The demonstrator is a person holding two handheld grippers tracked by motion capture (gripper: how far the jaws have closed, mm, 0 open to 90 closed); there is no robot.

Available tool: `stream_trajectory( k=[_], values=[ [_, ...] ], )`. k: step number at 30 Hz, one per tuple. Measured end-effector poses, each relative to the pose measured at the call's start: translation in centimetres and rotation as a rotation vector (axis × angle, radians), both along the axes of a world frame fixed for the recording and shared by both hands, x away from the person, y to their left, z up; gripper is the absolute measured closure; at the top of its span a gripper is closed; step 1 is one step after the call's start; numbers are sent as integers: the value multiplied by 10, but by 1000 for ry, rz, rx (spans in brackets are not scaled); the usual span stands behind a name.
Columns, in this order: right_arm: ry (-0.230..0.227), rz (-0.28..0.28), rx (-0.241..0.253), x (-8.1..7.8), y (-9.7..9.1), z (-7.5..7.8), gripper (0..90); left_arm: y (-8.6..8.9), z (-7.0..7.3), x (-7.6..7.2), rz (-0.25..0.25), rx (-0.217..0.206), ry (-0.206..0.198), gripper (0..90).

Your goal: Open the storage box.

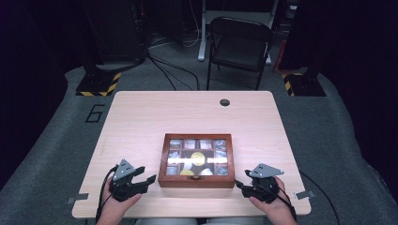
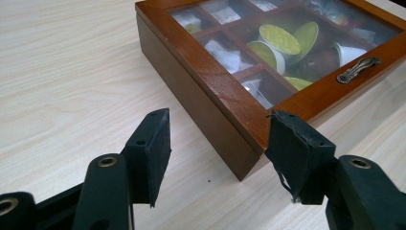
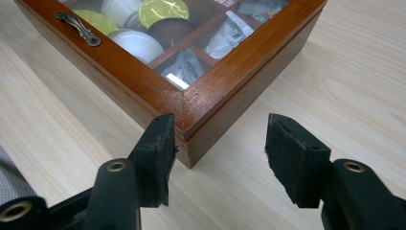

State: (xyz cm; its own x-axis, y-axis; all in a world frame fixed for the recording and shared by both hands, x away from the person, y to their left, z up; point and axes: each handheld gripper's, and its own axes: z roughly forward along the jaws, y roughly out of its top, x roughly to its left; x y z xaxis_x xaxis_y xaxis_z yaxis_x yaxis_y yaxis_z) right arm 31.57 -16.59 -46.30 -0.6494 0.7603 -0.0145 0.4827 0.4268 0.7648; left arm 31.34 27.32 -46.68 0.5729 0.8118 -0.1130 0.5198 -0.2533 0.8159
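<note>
A shut wooden box (image 1: pixel 196 180) with a glass lid and a metal handle (image 2: pixel 356 70) sits near the table's front edge. Under the glass, its compartments hold green-lidded capsules (image 2: pixel 280 39) and wrapped sachets. My left gripper (image 1: pixel 146 180) stands at the box's near left corner (image 2: pixel 215 81); its jaws are apart on either side of that corner, with no pad pressing. My right gripper (image 1: pixel 243 182) is at the near right corner (image 3: pixel 230 86), also with its jaws spread. Its left pad (image 3: pixel 160 143) is very close to the box's front face.
The pale wooden table (image 1: pixel 187 112) has a cable hole (image 1: pixel 225 102) at the back. A black folding chair (image 1: pixel 239 47) stands beyond the far edge. Bare tabletop lies left, right and behind the box.
</note>
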Motion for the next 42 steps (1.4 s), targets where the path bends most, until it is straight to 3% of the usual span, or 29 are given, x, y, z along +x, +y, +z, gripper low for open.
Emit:
stream_trajectory(
  k=[2,7,11,19,22,34,38,42],
  values=[
    [7,7,3,0,2,-1,451,-2,-1,0,-11,-17,6,413],
    [15,33,-14,0,6,-5,453,-5,-2,0,-44,-12,16,422],
    [48,50,-19,2,8,-11,467,-7,-4,1,-57,-18,21,430],
    [67,84,-48,3,18,-19,554,-9,-6,2,-70,-10,25,435],
    [49,87,-75,5,20,-21,586,-11,-7,2,-71,-11,27,435],
    [46,81,-33,7,15,-19,613,-22,-16,4,-132,37,72,461],
    [31,81,-36,7,16,-18,610,-23,-16,5,-134,36,69,473],
    [-4,70,-4,4,13,-12,594,-25,-14,4,-140,33,54,476]
  ],
)
